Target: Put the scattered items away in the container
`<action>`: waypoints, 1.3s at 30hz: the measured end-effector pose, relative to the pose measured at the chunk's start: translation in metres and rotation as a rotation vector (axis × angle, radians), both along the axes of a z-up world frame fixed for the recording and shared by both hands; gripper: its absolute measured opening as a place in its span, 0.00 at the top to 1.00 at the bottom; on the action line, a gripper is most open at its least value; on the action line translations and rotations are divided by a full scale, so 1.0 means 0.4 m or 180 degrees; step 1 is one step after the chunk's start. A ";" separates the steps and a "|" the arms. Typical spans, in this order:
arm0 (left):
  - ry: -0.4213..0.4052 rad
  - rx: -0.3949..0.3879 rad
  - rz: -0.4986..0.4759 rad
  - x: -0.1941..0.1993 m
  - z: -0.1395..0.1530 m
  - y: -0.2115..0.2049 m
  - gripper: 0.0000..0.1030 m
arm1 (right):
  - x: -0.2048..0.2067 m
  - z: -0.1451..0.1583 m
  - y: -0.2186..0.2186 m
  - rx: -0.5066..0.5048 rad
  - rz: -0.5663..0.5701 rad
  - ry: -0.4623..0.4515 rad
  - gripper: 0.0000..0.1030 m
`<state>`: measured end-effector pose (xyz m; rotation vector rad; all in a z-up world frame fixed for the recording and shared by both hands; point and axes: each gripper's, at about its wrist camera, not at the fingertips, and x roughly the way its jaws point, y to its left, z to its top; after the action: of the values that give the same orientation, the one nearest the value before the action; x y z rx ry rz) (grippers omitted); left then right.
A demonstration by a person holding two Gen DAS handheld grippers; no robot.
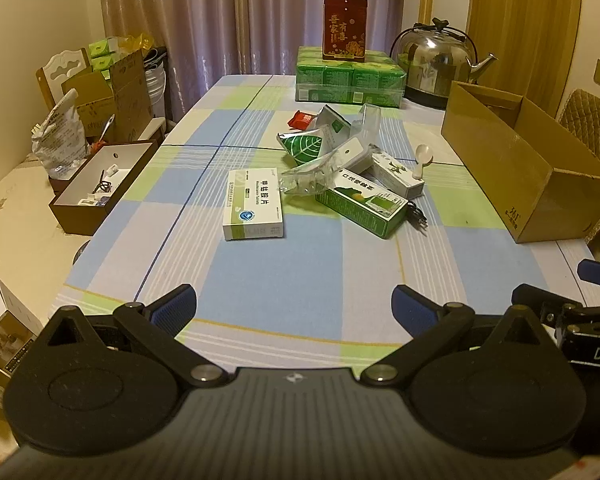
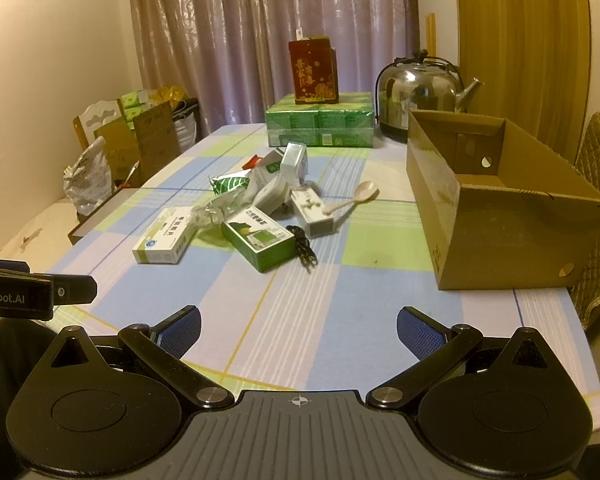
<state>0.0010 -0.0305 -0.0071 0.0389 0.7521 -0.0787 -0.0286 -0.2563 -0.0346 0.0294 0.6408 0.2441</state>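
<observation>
L tool (image 1: 294, 307) nearest cam, low over near edge of counter (image 1: 260, 280), fingers spread wide, nothing between them, blue pads (image 1: 176, 311) facing inward. Pointing straight down the counter toward the pile. R tool (image 2: 298, 330) same pose: level, spread wide, empty, hovering over near edge. Both side by side; R tool's body shows at right edge of L view, L tool's body at left edge of R view. Bit of a hand at far right bottom of L view, too cropped to read.

Checked cloth covers the counter. Items scattered mid-counter, well ahead of both tools: white pill box (image 1: 254, 204) lying flat on left of pile; green box (image 1: 362, 208) just right of it, tilted; clear plastic wrap (image 1: 306, 180) between and partly over them; leaf packet (image 1: 302, 146) behind; small white box (image 1: 398, 174) right of green box; white spoon (image 2: 354, 198) resting against it; black cord (image 2: 302, 244) beside green box's near end; red sachet (image 1: 301, 119) at back of pile.

Carton (image 2: 500, 216) on right side of counter, open top, looks empty, near pile but apart.

Far end: green packs (image 1: 348, 80) w/ red tin (image 1: 344, 28) on top, kettle (image 1: 436, 64) to the right. Brown tray (image 1: 100, 188) off counter's left edge.
</observation>
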 end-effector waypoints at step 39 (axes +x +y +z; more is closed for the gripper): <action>0.0038 0.0154 -0.0011 0.234 -0.054 0.085 0.01 | 0.182 -0.039 0.058 -0.0123 0.0566 0.0153 0.02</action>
<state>0.0947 0.0035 -0.0287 0.0858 0.7658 -0.0640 0.0442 -0.2329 -0.0504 -0.0593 0.6967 0.4033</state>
